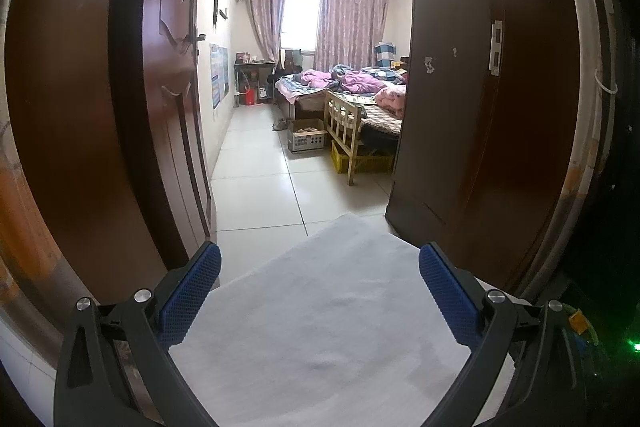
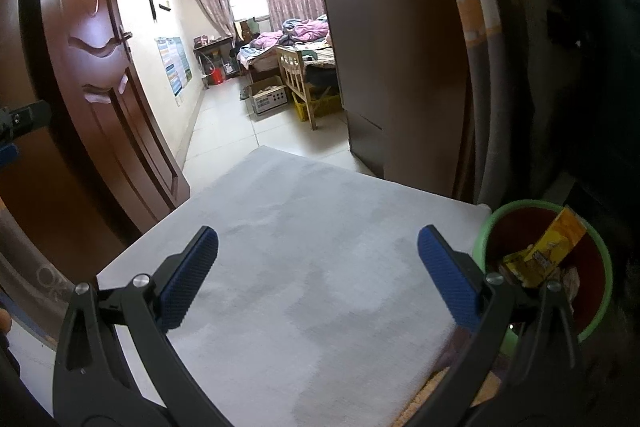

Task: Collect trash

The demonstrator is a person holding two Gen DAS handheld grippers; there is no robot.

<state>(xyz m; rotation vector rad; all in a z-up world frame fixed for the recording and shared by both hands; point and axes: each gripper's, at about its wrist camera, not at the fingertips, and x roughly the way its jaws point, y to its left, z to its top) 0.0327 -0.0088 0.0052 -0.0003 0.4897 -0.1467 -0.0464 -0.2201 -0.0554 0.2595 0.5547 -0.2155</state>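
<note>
A green-rimmed bin (image 2: pixel 600 291) stands just right of the white-covered table (image 2: pixel 304 259). A yellow wrapper (image 2: pixel 556 243) and other scraps lie inside it. My right gripper (image 2: pixel 318 247) is open and empty above the table, its right finger beside the bin's rim. My left gripper (image 1: pixel 320 267) is open and empty above the same white table (image 1: pixel 320 327). A corner of the bin with the yellow wrapper (image 1: pixel 580 321) shows at the lower right of the left wrist view. Part of the left gripper (image 2: pixel 16 131) shows at the left edge of the right wrist view.
An open brown door (image 1: pixel 168 87) stands to the left and a dark wardrobe (image 1: pixel 480 87) to the right. Beyond lies a tiled floor (image 1: pixel 260 179), a cardboard box (image 1: pixel 306 135), a yellow crate (image 1: pixel 360 161), a wooden bed frame (image 1: pixel 344 127) and a cluttered bed (image 1: pixel 348 83).
</note>
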